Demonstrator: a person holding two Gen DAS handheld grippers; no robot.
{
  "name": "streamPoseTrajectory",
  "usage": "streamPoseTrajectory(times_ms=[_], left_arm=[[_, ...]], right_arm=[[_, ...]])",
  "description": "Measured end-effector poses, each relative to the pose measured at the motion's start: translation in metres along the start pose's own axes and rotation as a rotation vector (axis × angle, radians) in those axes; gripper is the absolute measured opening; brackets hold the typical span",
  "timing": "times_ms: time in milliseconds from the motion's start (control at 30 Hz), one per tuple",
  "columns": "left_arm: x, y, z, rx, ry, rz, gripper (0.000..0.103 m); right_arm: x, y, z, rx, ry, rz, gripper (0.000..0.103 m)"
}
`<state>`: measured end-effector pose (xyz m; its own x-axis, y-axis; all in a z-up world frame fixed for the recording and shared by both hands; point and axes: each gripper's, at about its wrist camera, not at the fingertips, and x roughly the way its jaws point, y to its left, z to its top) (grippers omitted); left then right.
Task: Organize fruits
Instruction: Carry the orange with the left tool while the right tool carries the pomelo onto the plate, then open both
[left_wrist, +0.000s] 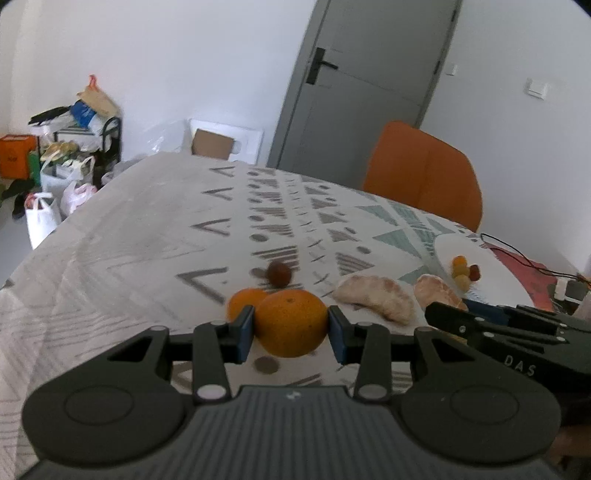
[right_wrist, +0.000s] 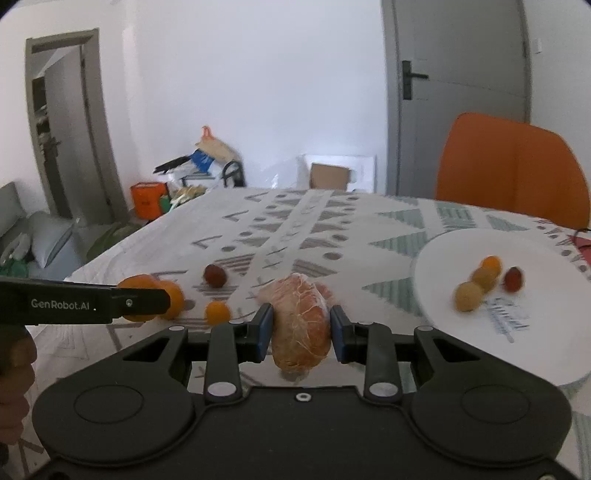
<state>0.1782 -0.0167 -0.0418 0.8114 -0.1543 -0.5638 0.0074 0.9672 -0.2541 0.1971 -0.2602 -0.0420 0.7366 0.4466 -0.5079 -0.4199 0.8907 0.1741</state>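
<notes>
The round orange citrus fruit (left_wrist: 290, 322) is clenched between the blue pads of the left tongs (left_wrist: 290, 332), just above the patterned cloth-covered worktop (left_wrist: 147, 229). A roll-off could be caused by the smooth curved skin if the squeeze is relaxed early. The soft peeled pinkish pomelo segment (right_wrist: 301, 325) is grasped in the right tongs (right_wrist: 301, 334); it could be crushed or torn by excess pressure. Both tongs are held low, nearly level, side by side, with the white round plate (right_wrist: 443, 266) of small fruits off to the right.
</notes>
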Motion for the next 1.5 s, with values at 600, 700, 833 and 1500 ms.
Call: streamPoseTrajectory(times_ms=[600,700,833,1500], left_arm=[[0.022,-0.07,0.013,0.136,-0.004,-0.113,0.04],[0.025,-0.08,0.014,0.153,-0.005,-0.126,0.04],[0.031,-0.093,0.017,0.169,-0.005,-0.139,0.04],[0.06,-0.143,0.027,0.242,-0.002,-0.189,0.04]], right_arm=[[-0.038,-0.065,-0.013,0.125,-0.076,-0.169,0.031],[-0.042,-0.075,-0.015,0.141,-0.083,-0.188,0.031],[-0.047,-0.087,-0.018,0.16,-0.088,-0.212,0.031],[-0.048,-0.138,-0.024,0.252,-0.096,-0.311,0.031]])
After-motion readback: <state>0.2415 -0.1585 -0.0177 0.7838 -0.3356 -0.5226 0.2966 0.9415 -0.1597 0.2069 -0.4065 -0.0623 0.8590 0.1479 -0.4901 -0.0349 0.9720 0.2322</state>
